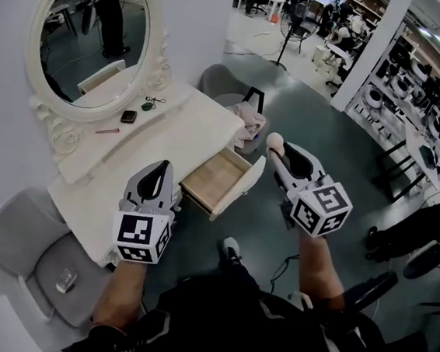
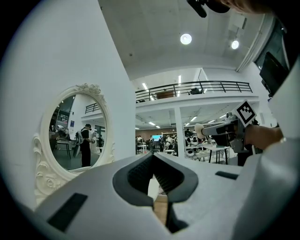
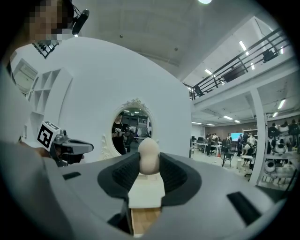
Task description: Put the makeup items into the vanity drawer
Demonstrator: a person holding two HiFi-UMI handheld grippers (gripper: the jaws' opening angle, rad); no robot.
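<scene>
Makeup sponge (image 1: 274,140), beige, egg-shaped: pinched between the jaws of the right gripper (image 1: 278,153), held in the air just right of the open drawer (image 1: 214,180). Drawer stands pulled out from the white vanity (image 1: 162,146), its wooden bottom bare. Left gripper (image 1: 159,170): jaws together on nothing, over the vanity's front edge beside the drawer. Dark compact (image 1: 128,117), pink pencil (image 1: 107,131) and a small green item (image 1: 147,105) lie on the shelf under the mirror (image 1: 97,43).

Step in hand, as I read it: carrying the sponge to the drawer. Next move calls for a short shift left and down over the drawer, then letting go. The shelf items are not yet stowed.
</scene>
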